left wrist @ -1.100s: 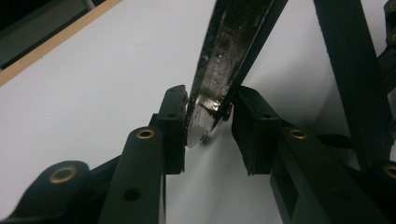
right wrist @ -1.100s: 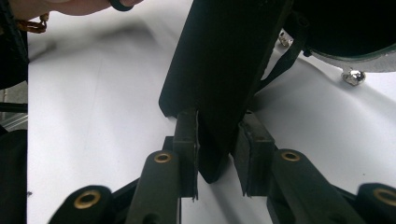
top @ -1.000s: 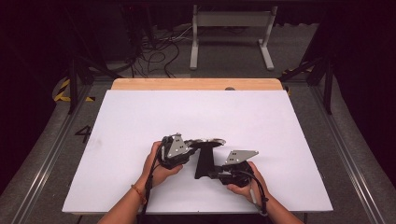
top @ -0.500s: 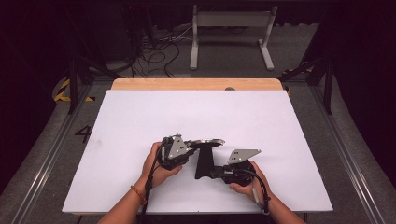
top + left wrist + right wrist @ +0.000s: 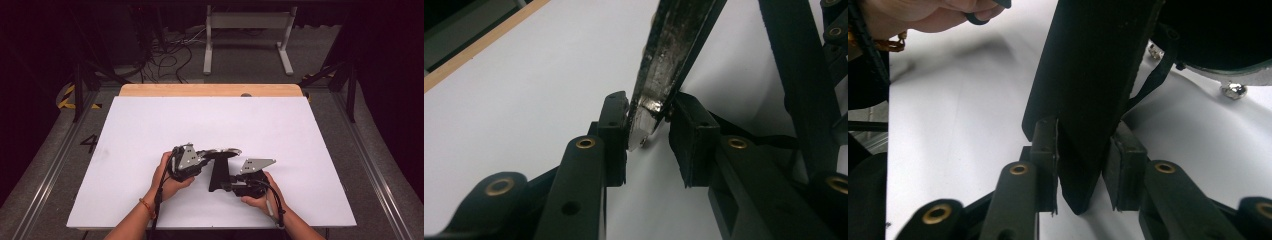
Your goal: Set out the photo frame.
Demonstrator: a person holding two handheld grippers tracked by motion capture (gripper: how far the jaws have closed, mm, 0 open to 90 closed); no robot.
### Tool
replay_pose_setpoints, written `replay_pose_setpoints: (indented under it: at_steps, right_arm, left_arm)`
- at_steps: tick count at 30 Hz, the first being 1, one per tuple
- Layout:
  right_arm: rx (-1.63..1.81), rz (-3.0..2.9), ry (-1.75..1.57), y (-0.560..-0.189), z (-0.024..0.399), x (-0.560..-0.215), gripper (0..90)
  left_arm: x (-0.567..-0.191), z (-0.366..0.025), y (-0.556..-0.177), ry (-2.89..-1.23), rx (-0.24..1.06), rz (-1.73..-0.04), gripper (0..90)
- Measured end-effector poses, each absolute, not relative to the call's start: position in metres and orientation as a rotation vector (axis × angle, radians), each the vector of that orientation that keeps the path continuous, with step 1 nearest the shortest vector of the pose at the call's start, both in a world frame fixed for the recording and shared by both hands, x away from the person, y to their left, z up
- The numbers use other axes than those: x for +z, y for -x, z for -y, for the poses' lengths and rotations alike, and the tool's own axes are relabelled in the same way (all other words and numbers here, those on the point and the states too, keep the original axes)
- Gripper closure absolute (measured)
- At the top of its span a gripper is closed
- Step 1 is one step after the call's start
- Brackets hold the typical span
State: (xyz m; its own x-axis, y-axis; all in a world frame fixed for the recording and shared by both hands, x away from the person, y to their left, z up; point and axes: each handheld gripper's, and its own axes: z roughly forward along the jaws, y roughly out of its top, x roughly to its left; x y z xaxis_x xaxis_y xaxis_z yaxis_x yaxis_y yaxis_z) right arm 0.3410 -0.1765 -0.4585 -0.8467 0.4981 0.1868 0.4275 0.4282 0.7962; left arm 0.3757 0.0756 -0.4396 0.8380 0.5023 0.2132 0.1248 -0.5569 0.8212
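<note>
Covering most of the high view, a white table (image 5: 150, 125), edged at 12 o'clock by a wooden strip (image 5: 200, 90). Coming in from 6 o'clock, a left hand (image 5: 167, 177) and a right hand (image 5: 260, 197), each carrying a gripper.

Standing on the sheet toward 6 o'clock of its centre, between the two hands, a black bar (image 5: 218, 175) carrying a round disc (image 5: 222, 152) at its upper end.

Reaching in from 9 o'clock, the left gripper (image 5: 205, 155), narrowed and pinching the disc's worn metal edge, both pads touching it in the left gripper view.

Reaching in from 4 o'clock, the right gripper (image 5: 227, 186), clamping the bar low down, jaws having just been opening slightly, with the bar between the pads and both touching it in the right gripper view.

Glinting under the disc's rim, a small screw (image 5: 1234, 90).
</note>
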Motion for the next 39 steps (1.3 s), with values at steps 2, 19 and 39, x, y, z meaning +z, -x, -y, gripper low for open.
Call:
replay_pose_setpoints:
  at_steps: [2,19,39]
  right_arm:
    - [1.435,-2.598,-0.852,-0.343,0.179,-0.460,73.0]
    - [1.444,-2.650,-0.820,-0.348,0.190,-0.458,75.2]
    - [1.363,-2.617,-0.846,-0.352,0.204,-0.452,71.6]
  left_arm:
    - [-0.440,-0.076,-0.375,-2.134,0.549,-0.456,69.8]
    - [-0.438,-0.074,-0.370,-2.174,0.586,-0.427,74.1]
    - [-0.437,-0.067,-0.359,-2.194,0.642,-0.422,79.0]
